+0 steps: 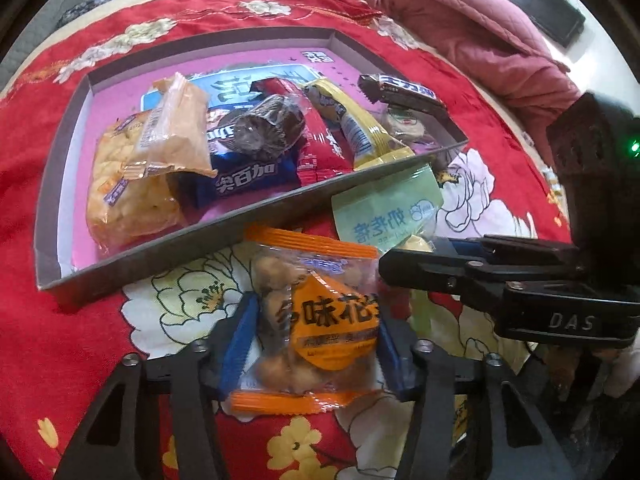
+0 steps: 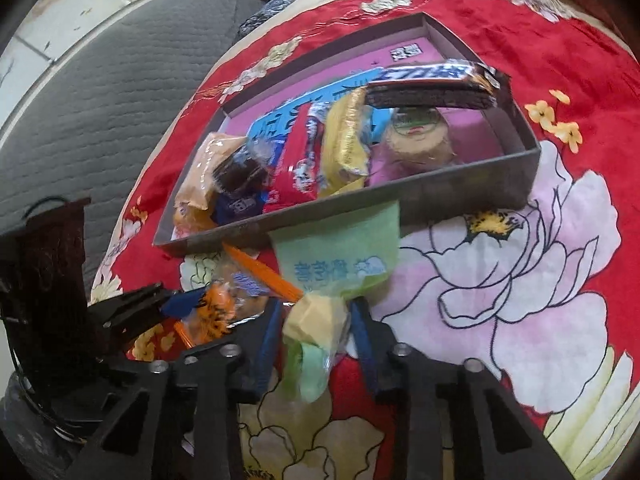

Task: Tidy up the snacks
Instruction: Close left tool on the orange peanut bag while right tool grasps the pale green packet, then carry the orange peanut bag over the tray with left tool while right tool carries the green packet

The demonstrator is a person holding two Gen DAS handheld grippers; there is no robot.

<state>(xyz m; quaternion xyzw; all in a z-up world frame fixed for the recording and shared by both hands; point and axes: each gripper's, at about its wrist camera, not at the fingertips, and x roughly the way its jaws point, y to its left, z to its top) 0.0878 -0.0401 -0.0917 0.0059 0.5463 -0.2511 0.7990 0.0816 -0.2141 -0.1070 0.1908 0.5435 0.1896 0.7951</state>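
Left claw [image 1: 316, 344] straddles the orange peanut packet [image 1: 316, 320] on the red floral bedspread [image 1: 60, 320], pads at both edges, apparently gripping. Right claw [image 2: 316, 328] pinches the green candy packet [image 2: 340, 256]. Both packets lie just outside the snack-filled box [image 1: 180, 236].

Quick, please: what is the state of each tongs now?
Left tongs: closed on the orange packet.
Right tongs: around the green packet; grip cannot be told.
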